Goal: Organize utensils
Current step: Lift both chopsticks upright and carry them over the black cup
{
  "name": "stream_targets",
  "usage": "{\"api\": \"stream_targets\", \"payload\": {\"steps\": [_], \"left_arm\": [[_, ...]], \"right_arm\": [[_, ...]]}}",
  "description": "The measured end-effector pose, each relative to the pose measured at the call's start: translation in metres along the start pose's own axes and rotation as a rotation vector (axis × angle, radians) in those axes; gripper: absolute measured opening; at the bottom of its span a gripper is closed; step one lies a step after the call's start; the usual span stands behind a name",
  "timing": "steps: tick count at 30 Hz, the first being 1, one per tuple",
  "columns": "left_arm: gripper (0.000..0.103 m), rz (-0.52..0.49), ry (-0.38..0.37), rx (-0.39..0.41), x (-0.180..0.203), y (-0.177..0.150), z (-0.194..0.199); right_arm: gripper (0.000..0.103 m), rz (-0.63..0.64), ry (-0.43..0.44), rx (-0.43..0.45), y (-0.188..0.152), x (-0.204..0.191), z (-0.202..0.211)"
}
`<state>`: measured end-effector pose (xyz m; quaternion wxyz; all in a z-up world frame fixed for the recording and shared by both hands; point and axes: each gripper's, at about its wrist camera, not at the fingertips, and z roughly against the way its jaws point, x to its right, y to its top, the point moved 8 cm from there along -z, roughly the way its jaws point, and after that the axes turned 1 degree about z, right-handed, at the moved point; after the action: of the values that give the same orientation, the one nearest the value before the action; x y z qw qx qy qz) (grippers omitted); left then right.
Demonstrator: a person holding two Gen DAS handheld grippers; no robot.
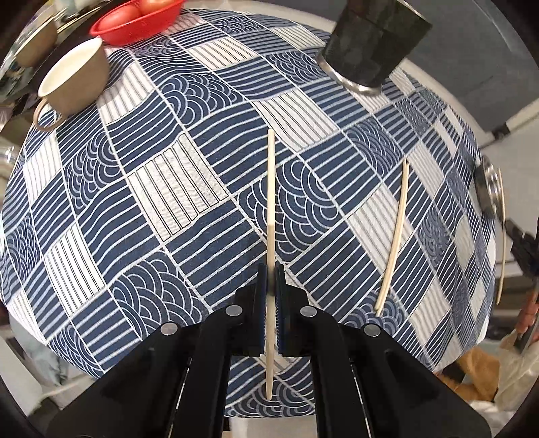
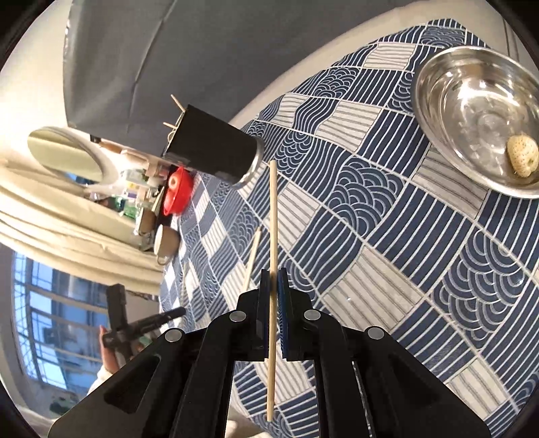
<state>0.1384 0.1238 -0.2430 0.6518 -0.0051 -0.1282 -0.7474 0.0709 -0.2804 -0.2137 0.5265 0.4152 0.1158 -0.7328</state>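
Observation:
In the left wrist view my left gripper (image 1: 270,276) is shut on a pale wooden chopstick (image 1: 271,202), held above the blue patterned tablecloth (image 1: 175,188). A second chopstick (image 1: 395,236) lies loose on the cloth to its right. The black utensil holder (image 1: 374,40) with a steel base ring stands at the far right. In the right wrist view my right gripper (image 2: 273,279) is shut on another chopstick (image 2: 273,219), whose tip points toward the holder (image 2: 215,148). Chopstick ends (image 2: 177,101) stick out of the holder's top. The loose chopstick (image 2: 252,256) lies just left of my right gripper.
A beige cup (image 1: 74,81) and a red basket (image 1: 134,23) of tomatoes stand at the table's far left. A steel bowl (image 2: 478,114) holding one pale round item (image 2: 522,160) sits at the right. A hand with the other gripper (image 2: 134,330) shows at the lower left.

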Motion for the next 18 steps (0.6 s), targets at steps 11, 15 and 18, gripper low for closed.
{"api": "stream_targets", "payload": {"steps": [11, 15, 18], "left_arm": [[0.005, -0.023, -0.049, 0.203, 0.023, 0.084, 0.077], [0.005, -0.024, -0.143, 0.306, 0.040, 0.136, 0.102], [0.005, -0.049, -0.172, 0.382, 0.055, 0.176, 0.117]], "right_arm": [[0.005, 0.068, 0.130, 0.100, 0.063, -0.060, -0.007], [0.005, 0.095, 0.127, 0.144, 0.100, -0.096, -0.017], [0.005, 0.132, 0.127, 0.157, 0.128, -0.125, -0.029]]}}
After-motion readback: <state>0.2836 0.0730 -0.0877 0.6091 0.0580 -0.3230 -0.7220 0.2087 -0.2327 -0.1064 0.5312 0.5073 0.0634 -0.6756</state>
